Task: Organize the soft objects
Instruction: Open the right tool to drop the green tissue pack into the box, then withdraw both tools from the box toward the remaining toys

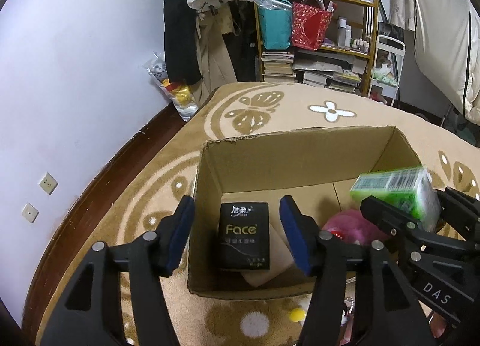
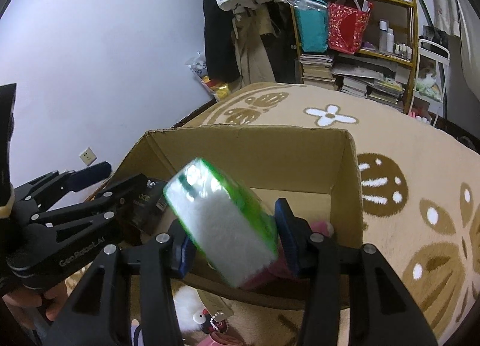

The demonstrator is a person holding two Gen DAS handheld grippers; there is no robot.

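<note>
An open cardboard box (image 1: 300, 136) (image 2: 255, 133) stands on the patterned carpet. My left gripper (image 1: 237, 211) (image 2: 117, 179) hangs open over the box's left part. A black "Face" tissue pack (image 1: 244, 236) lies below, between the fingers but clear of both pads, resting on a beige item (image 1: 279, 256). My right gripper (image 2: 234, 232) (image 1: 405, 205) is over the box's right side, shut on a green tissue pack (image 2: 222, 226) (image 1: 396, 193) that is tilted and blurred. A pink plush (image 1: 348, 226) (image 2: 321, 227) lies in the box under it.
On the carpet in front of the box lie a yellow ball (image 1: 297, 314), a white plush (image 2: 186, 307) and small trinkets. A crowded shelf (image 1: 315, 31) with books and bags stands behind, with hanging clothes beside it. The wall (image 1: 75, 76) is on the left.
</note>
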